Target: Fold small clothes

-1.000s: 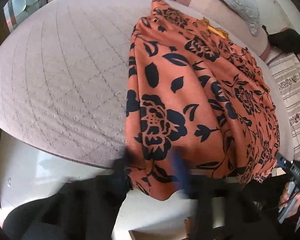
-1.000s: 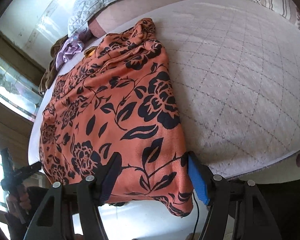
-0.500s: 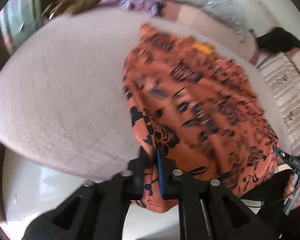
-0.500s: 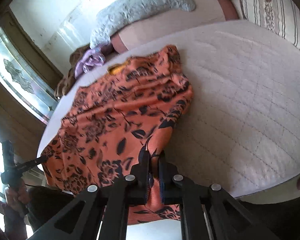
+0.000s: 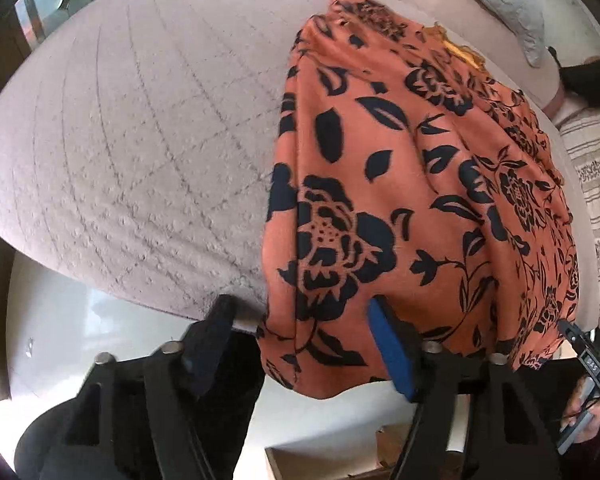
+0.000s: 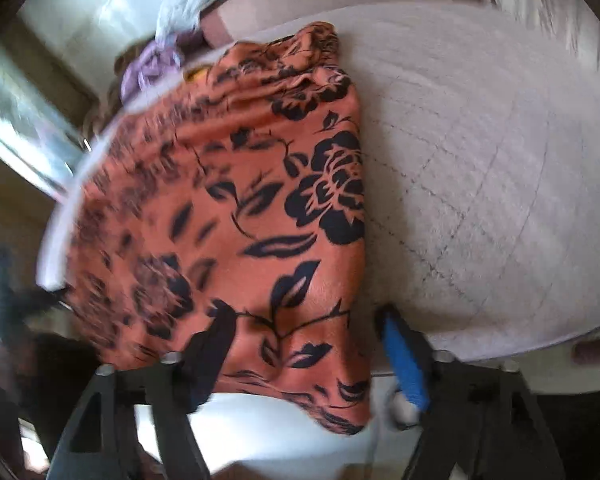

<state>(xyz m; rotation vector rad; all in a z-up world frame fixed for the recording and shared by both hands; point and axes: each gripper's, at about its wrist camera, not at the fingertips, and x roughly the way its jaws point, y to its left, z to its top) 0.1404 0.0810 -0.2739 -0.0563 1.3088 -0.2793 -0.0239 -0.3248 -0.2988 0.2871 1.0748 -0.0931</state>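
I have the orange floral garment [image 5: 400,184] spread lengthwise on the quilted bed [image 5: 132,140], its near hem hanging over the mattress edge toward me. My left tool [image 5: 300,344] sits at the hem's left corner with its jaws opening; the cloth hangs between the pads but neither pad presses on it. My right tool [image 6: 304,344] is at the opposite corner, its jaws opening too, the fabric loose between them and the view smeared by motion. I judge this to be the regrasp stage before a fold: both corners are lined up but not secured. Next I need to close both tools on the hem together, catching every layer, then lift and carry the edge up toward the far end, keeping the hem taut.
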